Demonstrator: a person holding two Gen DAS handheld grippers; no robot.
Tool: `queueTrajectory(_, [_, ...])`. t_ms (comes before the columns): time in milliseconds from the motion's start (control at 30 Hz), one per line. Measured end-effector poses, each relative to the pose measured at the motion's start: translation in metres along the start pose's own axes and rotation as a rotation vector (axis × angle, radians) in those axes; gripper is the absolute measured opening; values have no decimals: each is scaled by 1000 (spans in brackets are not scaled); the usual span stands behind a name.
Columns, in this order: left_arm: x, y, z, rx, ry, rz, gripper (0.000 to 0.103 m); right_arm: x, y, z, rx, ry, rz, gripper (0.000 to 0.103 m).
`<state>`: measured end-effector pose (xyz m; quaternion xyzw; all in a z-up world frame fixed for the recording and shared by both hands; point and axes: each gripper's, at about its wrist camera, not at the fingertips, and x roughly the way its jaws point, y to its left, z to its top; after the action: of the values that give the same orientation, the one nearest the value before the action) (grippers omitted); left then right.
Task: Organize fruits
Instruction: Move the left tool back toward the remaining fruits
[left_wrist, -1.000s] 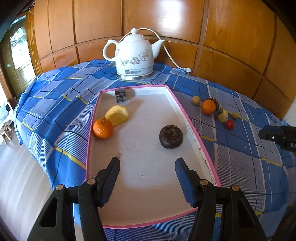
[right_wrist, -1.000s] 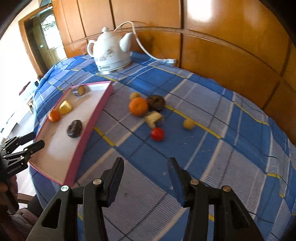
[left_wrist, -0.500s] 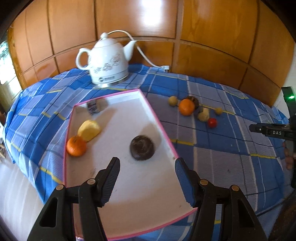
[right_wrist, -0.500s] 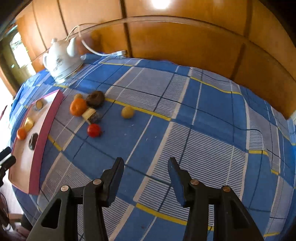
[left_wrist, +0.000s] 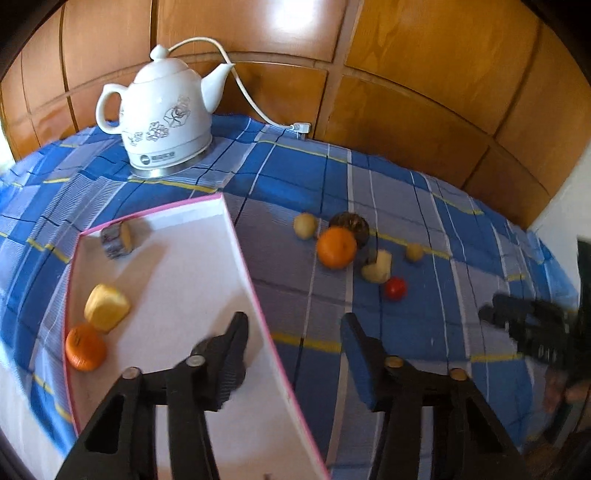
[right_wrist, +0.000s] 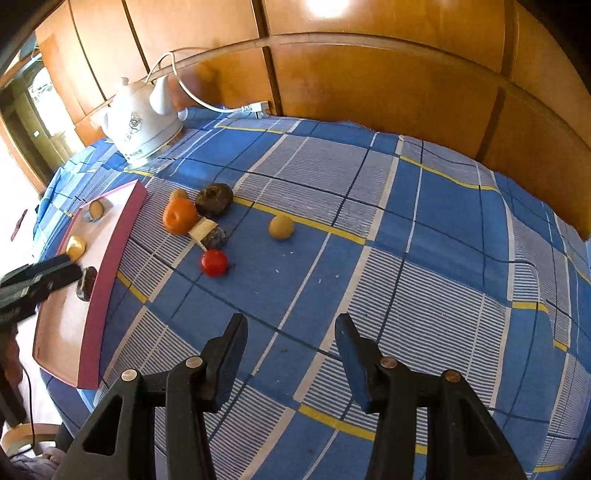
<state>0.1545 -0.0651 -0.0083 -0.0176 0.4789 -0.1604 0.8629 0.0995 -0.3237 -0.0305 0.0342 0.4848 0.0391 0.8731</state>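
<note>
Fruit is split between two places: a small orange (left_wrist: 85, 351), a yellow piece (left_wrist: 106, 307), a cut piece (left_wrist: 117, 240) and a dark round fruit (right_wrist: 86, 283) lie in the pink-rimmed tray (left_wrist: 242, 254), while a cluster sits on the checked cloth (right_wrist: 424, 258) just right of the tray. That cluster holds a larger orange (right_wrist: 180, 216), a dark fruit (right_wrist: 214, 199), a pale cut piece (right_wrist: 202, 229) and a red tomato (right_wrist: 214, 262), with one tan ball (right_wrist: 281, 227) apart to the right.

Both the left gripper (left_wrist: 293, 339) and the right gripper (right_wrist: 290, 338) have jaws spread wide and hold nothing.

Risks, as I judge them: the round fruits may roll on the cloth if nudged. Since the orange, dark fruit and cut piece touch, closing on one could knock its neighbours. The left gripper hangs over the tray's right rim and might clip it. The kettle (left_wrist: 166, 114) and its cord (right_wrist: 207, 103) at the far side are well clear.
</note>
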Motion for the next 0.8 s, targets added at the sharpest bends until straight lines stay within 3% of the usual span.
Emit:
queueTrajectory(200, [27, -1, 35, -44, 33, -41, 33, -3, -3, 3, 11, -10, 1, 50])
queueTrajectory(800, [99, 3, 90, -164, 111, -58, 32, 0, -5, 5, 33, 4, 3, 50])
